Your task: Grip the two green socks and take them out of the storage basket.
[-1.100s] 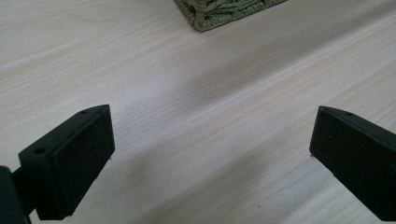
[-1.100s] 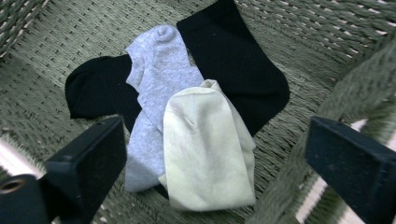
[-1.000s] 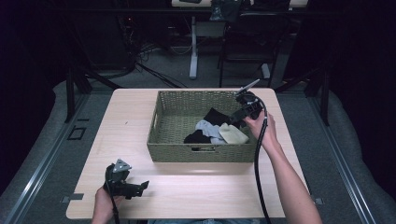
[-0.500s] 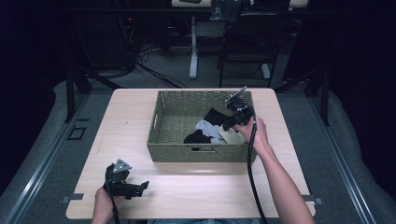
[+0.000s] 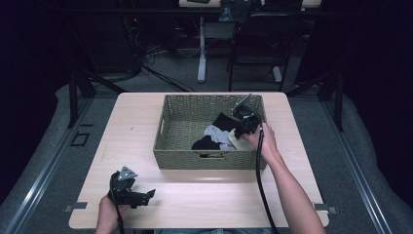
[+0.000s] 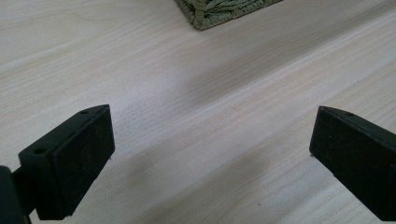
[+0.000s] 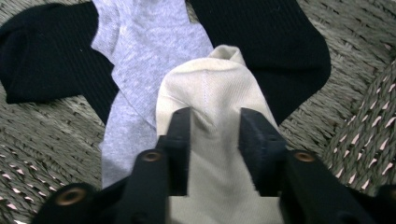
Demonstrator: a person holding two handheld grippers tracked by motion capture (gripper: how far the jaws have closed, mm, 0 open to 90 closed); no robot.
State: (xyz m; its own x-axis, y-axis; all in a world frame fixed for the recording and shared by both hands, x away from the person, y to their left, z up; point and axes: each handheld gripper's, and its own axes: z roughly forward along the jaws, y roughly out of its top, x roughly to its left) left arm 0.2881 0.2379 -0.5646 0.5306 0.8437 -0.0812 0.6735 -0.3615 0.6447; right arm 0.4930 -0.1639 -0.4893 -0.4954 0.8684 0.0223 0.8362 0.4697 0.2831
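The right gripper (image 5: pixel 239 127) reaches forward with fingers just closing in, while the left gripper (image 5: pixel 146 195) rests low, spread wide.

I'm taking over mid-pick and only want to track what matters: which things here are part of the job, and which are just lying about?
In the job:
- cream sock, pinched between the jaws
- right gripper, closing on it
- wicker basket holding the socks

Lying about:
- grey sock
- black socks
- left gripper, open over the bare table

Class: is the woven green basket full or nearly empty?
Nearly empty: the woven green basket holds a few socks at its right side; bare weave shows elsewhere.
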